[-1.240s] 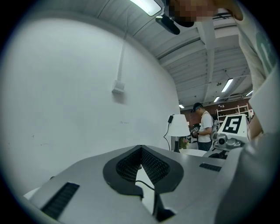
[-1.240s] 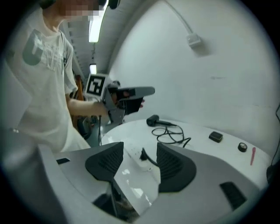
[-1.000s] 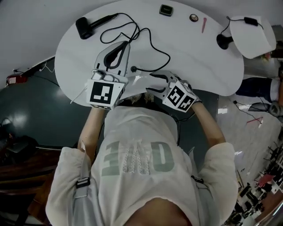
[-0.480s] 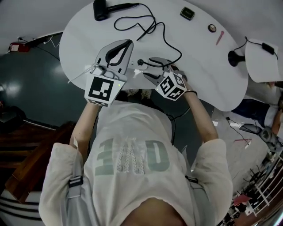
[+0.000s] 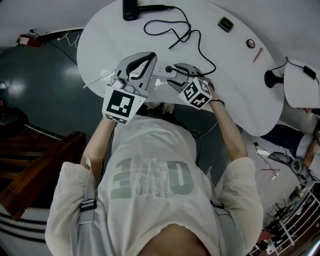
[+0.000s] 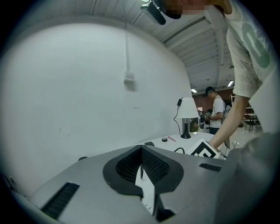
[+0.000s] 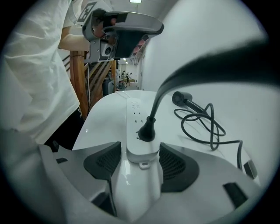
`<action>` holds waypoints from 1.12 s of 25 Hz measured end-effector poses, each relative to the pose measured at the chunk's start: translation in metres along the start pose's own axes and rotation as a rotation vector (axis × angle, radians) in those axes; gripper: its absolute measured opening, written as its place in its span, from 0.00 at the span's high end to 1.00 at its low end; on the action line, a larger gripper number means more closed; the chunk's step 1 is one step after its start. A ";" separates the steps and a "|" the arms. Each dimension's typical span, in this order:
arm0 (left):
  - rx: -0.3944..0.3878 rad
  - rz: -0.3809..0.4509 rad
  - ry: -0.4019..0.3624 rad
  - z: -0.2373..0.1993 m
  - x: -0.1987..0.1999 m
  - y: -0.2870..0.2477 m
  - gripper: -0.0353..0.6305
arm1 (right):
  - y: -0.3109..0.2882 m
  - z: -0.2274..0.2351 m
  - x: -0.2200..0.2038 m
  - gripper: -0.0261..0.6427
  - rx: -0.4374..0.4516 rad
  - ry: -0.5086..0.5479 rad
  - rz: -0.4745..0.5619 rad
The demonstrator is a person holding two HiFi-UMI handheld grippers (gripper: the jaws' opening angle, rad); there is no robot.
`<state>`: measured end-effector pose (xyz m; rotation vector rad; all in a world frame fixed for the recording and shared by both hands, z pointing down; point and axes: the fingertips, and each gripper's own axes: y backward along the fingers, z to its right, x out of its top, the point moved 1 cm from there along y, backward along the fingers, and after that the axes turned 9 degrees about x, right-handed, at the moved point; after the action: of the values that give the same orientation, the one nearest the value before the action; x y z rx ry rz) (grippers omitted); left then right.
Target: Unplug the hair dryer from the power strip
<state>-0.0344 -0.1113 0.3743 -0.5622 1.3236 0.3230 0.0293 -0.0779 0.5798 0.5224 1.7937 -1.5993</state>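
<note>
While its jaws have just been opening wide, the right tool (image 7: 140, 158) straddles the near end of the long white plastic power strip (image 7: 136, 114), not yet clamped, probably to brace it. The round black plug (image 7: 146, 131) sits seated just beyond. The black hair dryer (image 5: 131, 9) lies at the far edge of the worktop. The left tool (image 6: 142, 168) hovers closed and empty.

**A:** The head view is dim and grey. Shadows on the white table (image 5: 235, 95) around the fingers (image 5: 142, 62) are faint and soft.

**B:** Both gripper views bow hard at the rim, inside a black ring. In the right one, the power strip (image 7: 139, 131) between the fingers (image 7: 175, 164) is sharp and glossy. The cord (image 7: 210, 65) above them is a dark smear.

**A:** In the left one, ceiling lights (image 6: 230, 83) glow far beyond the fingers (image 6: 155, 168).
</note>
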 end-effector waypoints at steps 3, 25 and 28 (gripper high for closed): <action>0.001 -0.011 -0.004 -0.002 -0.005 0.002 0.93 | -0.001 0.003 0.000 0.57 0.007 0.021 -0.033; -0.524 -0.217 -0.184 0.064 -0.090 -0.030 0.69 | -0.003 0.002 0.002 0.60 0.005 -0.030 -0.041; -0.539 -0.231 -0.224 0.077 -0.109 -0.042 0.69 | -0.003 0.002 0.003 0.60 0.006 -0.033 -0.044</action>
<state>0.0257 -0.0929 0.4991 -1.0889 0.9376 0.5397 0.0256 -0.0806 0.5804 0.4592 1.7882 -1.6340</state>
